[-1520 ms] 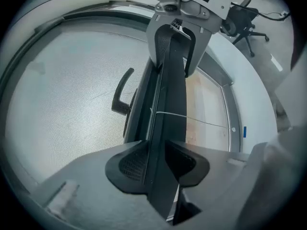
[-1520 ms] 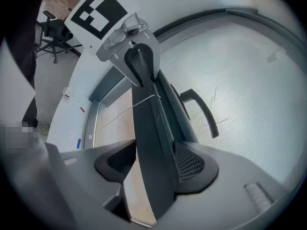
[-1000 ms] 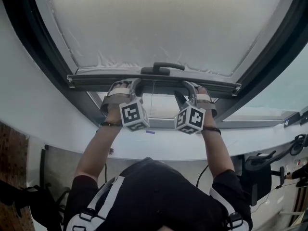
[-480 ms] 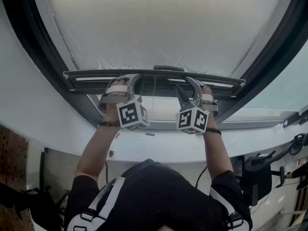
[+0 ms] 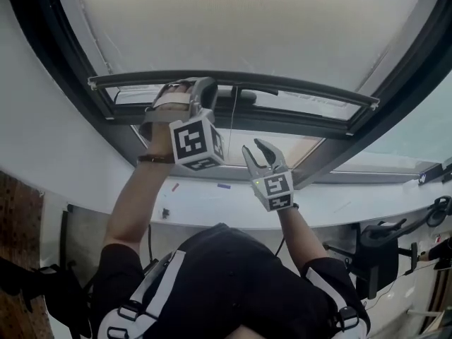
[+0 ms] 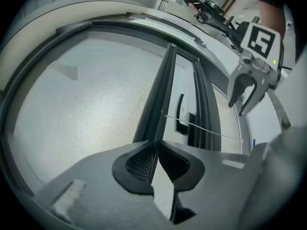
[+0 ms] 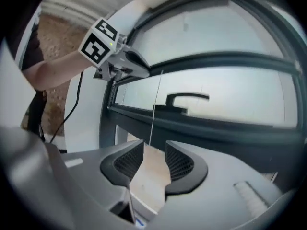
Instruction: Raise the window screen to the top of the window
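The pale mesh window screen (image 5: 247, 27) fills the upper window, and its dark bottom bar (image 5: 296, 90) crosses the pane. My left gripper (image 5: 198, 85) is raised at the bar's left part. In the left gripper view its jaws (image 6: 157, 150) are closing and pinch the bar's thin edge (image 6: 163, 90). My right gripper (image 5: 256, 149) hangs below the bar, apart from it, rolled onto its side. Its jaws (image 7: 154, 155) are closing with nothing between them. A thin pull cord (image 7: 154, 114) hangs from the bar just beyond them.
A dark window handle (image 7: 184, 98) sits on the lower sash behind the cord. The dark window frame (image 5: 42, 62) curves round the pane, with a white sill (image 5: 339, 210) under it. Brick wall (image 5: 14, 217) lies at the left, and dark equipment (image 5: 381, 246) at the lower right.
The screen's bar has gone up with my left gripper, which closed on it. My right gripper has come off the bar, dropped lower and rolled over.
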Demonstrator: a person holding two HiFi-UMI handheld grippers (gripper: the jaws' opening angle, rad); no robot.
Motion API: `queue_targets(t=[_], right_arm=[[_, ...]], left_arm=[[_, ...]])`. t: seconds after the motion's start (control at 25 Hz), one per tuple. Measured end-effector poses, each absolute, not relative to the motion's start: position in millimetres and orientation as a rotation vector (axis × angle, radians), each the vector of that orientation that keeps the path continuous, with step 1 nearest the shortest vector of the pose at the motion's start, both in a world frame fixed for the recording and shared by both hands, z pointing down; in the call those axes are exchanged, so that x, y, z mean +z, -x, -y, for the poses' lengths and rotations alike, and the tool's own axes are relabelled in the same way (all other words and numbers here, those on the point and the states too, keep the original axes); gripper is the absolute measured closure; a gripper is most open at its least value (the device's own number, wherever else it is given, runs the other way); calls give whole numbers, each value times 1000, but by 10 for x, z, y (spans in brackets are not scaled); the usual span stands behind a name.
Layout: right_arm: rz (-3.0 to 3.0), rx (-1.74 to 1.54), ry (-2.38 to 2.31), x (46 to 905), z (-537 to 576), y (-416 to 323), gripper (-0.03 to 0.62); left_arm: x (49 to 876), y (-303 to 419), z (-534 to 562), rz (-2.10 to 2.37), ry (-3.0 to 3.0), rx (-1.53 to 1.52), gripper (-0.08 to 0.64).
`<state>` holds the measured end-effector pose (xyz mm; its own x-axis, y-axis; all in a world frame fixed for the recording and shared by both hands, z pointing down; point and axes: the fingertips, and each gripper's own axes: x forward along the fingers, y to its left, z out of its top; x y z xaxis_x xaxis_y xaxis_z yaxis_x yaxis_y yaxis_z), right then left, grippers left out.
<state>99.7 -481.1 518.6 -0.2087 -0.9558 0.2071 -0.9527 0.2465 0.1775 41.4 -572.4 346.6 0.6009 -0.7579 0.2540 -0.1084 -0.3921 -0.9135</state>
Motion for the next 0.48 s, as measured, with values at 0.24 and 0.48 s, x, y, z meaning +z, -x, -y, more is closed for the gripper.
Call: queue_targets(t=[0.24, 0.48], right_arm=[[2254, 212, -1680, 5849, 5036, -818, 407], [2222, 240, -1634, 5933, 5380, -642, 368]], left_arm=[[3179, -422, 5737, -717, 1901, -792, 521], [2953, -423, 5731, -704, 1911, -763, 520]])
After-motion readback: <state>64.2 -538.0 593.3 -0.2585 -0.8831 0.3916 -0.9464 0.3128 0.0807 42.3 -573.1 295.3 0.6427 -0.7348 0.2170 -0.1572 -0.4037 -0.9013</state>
